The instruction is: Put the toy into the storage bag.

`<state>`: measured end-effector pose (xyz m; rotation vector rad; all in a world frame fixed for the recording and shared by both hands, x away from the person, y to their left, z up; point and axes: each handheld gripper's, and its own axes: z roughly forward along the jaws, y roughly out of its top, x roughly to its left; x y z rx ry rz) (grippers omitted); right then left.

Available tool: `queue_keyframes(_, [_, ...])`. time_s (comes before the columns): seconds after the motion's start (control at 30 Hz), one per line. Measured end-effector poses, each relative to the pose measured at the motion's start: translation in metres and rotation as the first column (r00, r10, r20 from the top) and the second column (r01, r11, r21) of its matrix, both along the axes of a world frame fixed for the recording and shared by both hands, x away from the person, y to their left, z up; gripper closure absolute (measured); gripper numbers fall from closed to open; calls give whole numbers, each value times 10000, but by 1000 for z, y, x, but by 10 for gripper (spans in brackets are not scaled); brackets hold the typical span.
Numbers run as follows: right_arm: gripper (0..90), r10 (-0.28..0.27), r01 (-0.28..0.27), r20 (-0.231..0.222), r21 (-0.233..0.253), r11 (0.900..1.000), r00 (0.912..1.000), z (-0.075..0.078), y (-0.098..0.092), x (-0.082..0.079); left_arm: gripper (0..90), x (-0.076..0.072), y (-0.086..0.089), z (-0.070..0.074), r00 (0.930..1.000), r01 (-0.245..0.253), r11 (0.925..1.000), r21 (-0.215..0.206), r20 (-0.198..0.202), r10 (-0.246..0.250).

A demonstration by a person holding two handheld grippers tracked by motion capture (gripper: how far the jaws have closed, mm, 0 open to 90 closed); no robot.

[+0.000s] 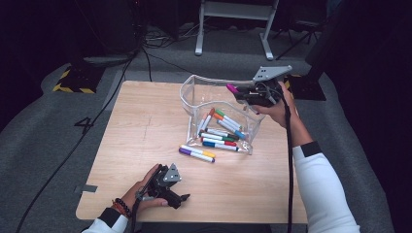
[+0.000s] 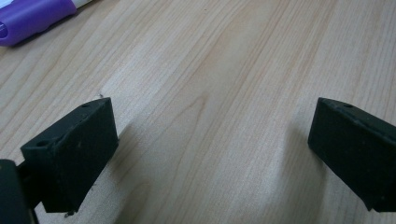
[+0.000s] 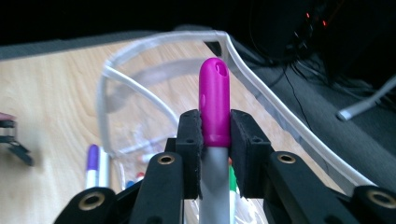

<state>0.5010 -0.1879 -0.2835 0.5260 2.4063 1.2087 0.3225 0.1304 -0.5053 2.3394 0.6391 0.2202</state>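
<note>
left tongs (image 2: 210, 154) spread wide, empty, over table (image 2: 224, 70); right tongs (image 3: 215, 140) pinching magenta marker (image 3: 214, 100) above clear pouch (image 1: 194, 92).

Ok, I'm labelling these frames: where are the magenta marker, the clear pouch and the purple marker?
magenta marker (image 3: 214, 100), right gripper view, on its cap.
clear pouch (image 1: 187, 90), high view, on its rim.
purple marker (image 1: 186, 152), high view, on its cap.

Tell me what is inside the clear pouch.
The clear pouch holds a loose pile of markers with orange, green, blue and red caps. They overlap, so an exact count and anything beneath them cannot be seen.
</note>
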Motion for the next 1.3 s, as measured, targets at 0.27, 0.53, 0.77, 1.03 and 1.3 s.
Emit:
queue_keyframes(0.27, [751,-696,650,-471,-935,9935,9965,-17,8,20,18,0,0,0,10000,8,10000,7,-2,-8])
queue_keyframes(0.53, [750,-1320,1016,-1315,-2157,9711,9825,-34,16,31,18,0,0,0,10000,10,10000,10,-6,-10])
queue_keyframes(0.77, [747,-1118,580,-1885,-2697,9612,9757,-40,20,32,18,0,0,0,10000,6,10000,-2,0,-6])
queue_keyframes(1.03, [596,-574,-147,-2112,-3249,9456,9758,-42,30,26,18,0,0,0,10000,5,10000,-2,1,-5])
queue_keyframes(1.3, [498,-987,663,-1470,-2112,9752,9842,-34,12,19,18,0,0,0,10000,-2,10000,-3,-8,2])
